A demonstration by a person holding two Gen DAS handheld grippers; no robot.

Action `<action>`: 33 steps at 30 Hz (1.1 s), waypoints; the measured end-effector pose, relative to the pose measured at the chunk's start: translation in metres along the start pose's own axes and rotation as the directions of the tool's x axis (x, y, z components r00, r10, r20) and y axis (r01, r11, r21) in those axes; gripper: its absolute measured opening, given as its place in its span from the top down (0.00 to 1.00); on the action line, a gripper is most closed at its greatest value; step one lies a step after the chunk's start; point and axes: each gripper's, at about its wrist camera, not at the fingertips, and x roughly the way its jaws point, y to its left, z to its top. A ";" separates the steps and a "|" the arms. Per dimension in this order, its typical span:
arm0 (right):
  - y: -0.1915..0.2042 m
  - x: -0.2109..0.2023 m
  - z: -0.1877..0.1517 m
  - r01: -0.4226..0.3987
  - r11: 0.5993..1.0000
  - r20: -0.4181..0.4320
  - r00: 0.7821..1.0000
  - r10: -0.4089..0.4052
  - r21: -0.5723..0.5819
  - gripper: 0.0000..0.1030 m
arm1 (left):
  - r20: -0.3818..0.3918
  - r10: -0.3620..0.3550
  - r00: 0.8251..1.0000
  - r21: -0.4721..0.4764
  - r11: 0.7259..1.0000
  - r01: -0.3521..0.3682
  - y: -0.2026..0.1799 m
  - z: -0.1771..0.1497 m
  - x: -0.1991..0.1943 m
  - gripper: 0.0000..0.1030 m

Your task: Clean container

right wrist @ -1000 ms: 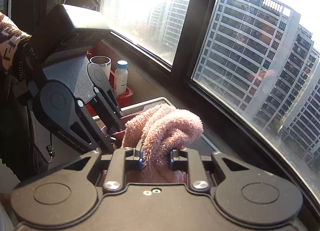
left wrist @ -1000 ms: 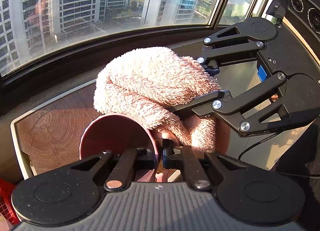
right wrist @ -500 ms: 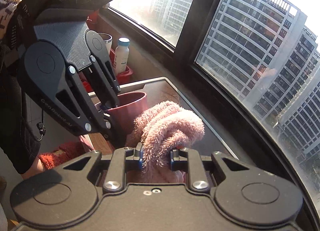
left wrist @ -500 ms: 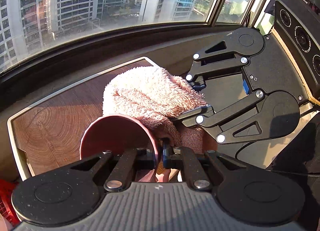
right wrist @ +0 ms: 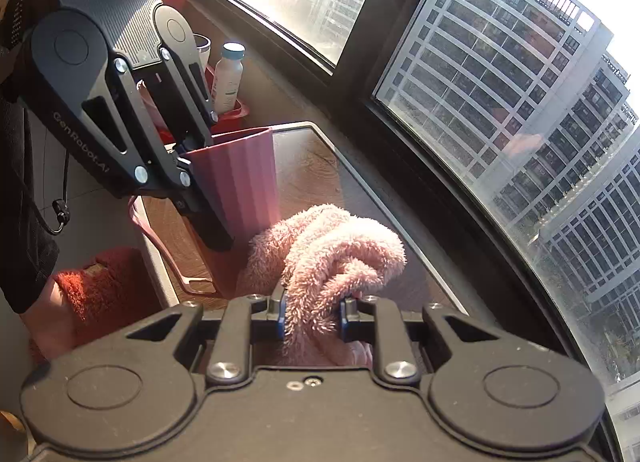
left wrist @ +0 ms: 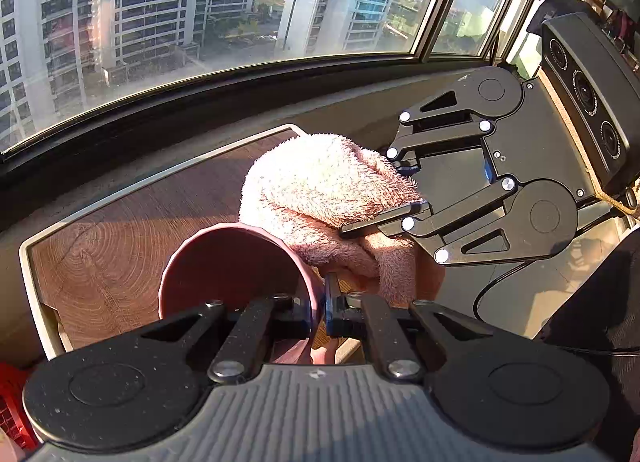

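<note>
Your left hand-held gripper (left wrist: pixel 319 304) was clamped on the rim of the pink ribbed cup (right wrist: pixel 240 177), one finger inside and one outside, holding it above the wood-grain table (left wrist: pixel 120 229) by the window. Your right hand-held gripper (right wrist: pixel 311 316) was closed tight on a bunched fluffy pink cloth (right wrist: pixel 336 254), which sat just beside the cup's outer wall, outside its mouth.

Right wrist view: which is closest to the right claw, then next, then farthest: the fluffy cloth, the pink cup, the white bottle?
1. Fluffy cloth: pinched in the right claw.
2. Pink cup: beyond, on the left.
3. White bottle: farthest, by the window.
</note>
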 end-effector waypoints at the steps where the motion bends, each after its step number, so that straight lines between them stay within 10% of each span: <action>1: -0.001 -0.003 0.001 0.005 1.000 0.007 1.000 -0.005 0.000 0.79 | -0.002 0.001 1.000 0.000 1.000 -0.001 0.000 -0.001 0.000 0.95; 15: 0.003 -0.035 0.029 -0.029 0.995 0.135 0.990 0.043 -0.097 0.79 | -0.007 -0.001 1.000 0.000 1.000 0.001 -0.001 0.001 0.005 0.95; 33: 0.011 0.007 0.019 -0.031 0.988 0.026 0.999 0.036 -0.153 0.79 | -0.007 -0.039 0.999 -0.028 0.999 0.039 0.003 -0.004 0.005 0.95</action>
